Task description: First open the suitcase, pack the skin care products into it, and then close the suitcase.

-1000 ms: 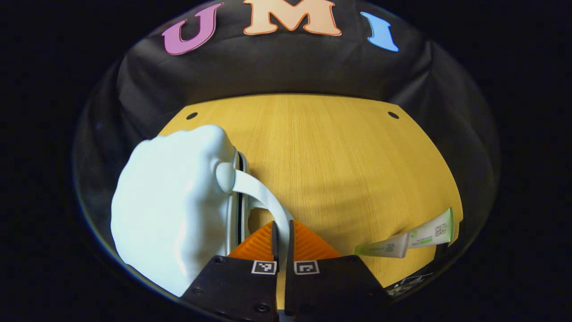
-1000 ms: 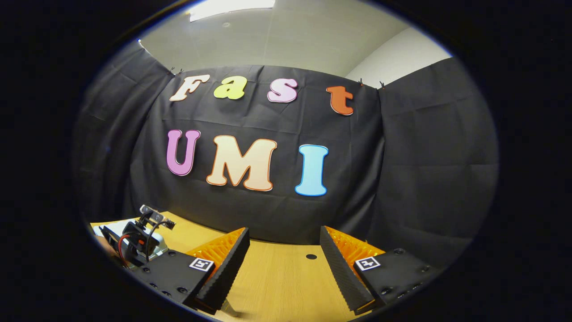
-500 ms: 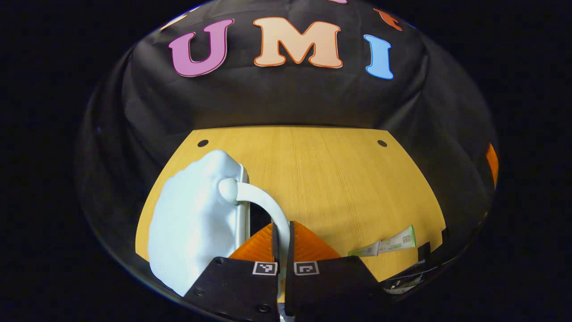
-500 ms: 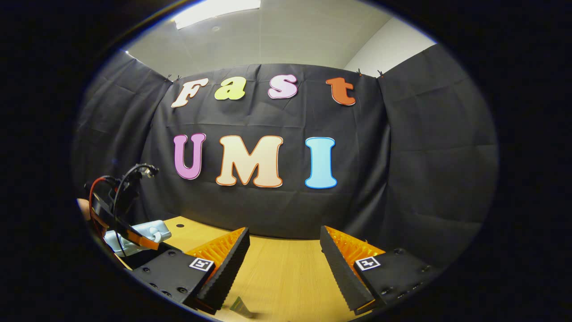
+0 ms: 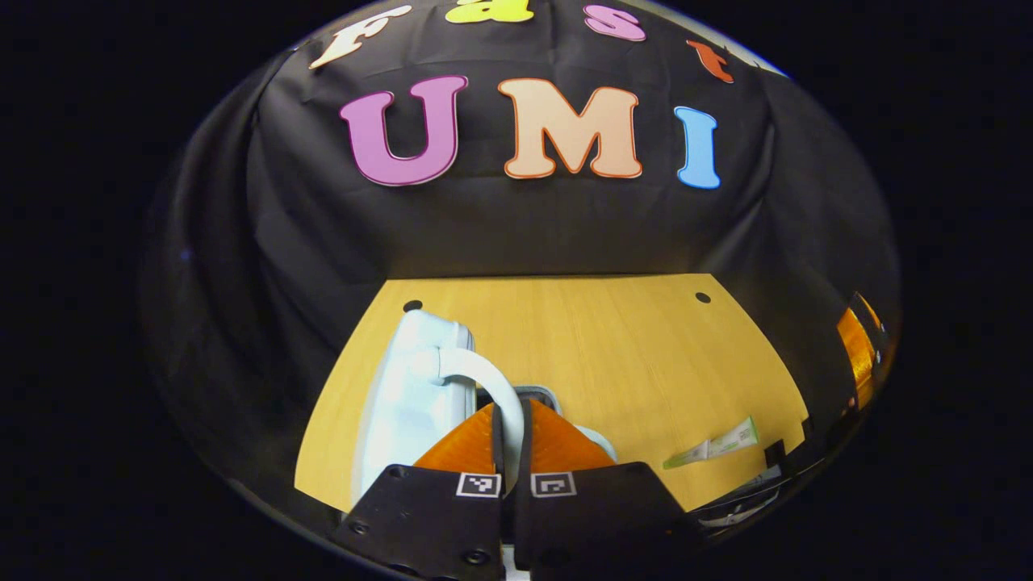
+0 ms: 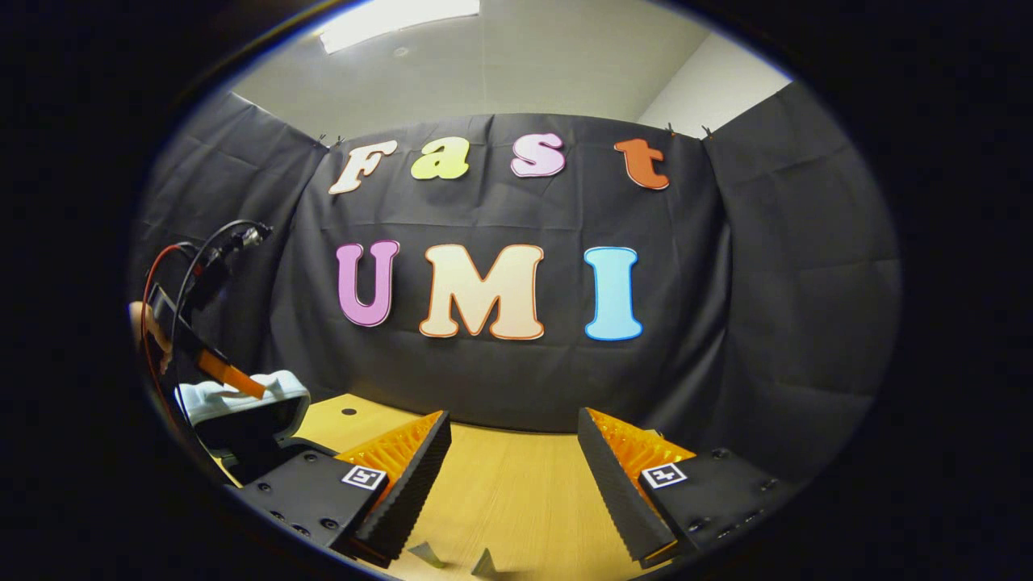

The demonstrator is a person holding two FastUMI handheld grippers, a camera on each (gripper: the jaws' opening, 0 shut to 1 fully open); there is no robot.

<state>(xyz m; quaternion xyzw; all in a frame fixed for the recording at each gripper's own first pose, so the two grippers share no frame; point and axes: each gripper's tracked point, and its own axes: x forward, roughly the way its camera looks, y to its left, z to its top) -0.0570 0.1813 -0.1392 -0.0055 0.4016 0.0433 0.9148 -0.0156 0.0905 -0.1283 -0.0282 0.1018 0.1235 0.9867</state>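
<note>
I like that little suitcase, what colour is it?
The suitcase is a very pale blue, almost white. The left gripper view shows it best.

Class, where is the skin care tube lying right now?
In the left gripper view, the tube lies on the wooden table, low right, apart from the pale suitcase.

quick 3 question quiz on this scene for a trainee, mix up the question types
1. True or false: the left gripper is shut on the suitcase handle.
2. Multiple choice: the right gripper is A) open and holding nothing, B) shut on a tube, C) shut on the suitcase lid.
3. Fill in: in the left gripper view, the skin care tube lies on the ____, apart from the suitcase.

Key: 1 true. 2 A. 3 table.
</note>
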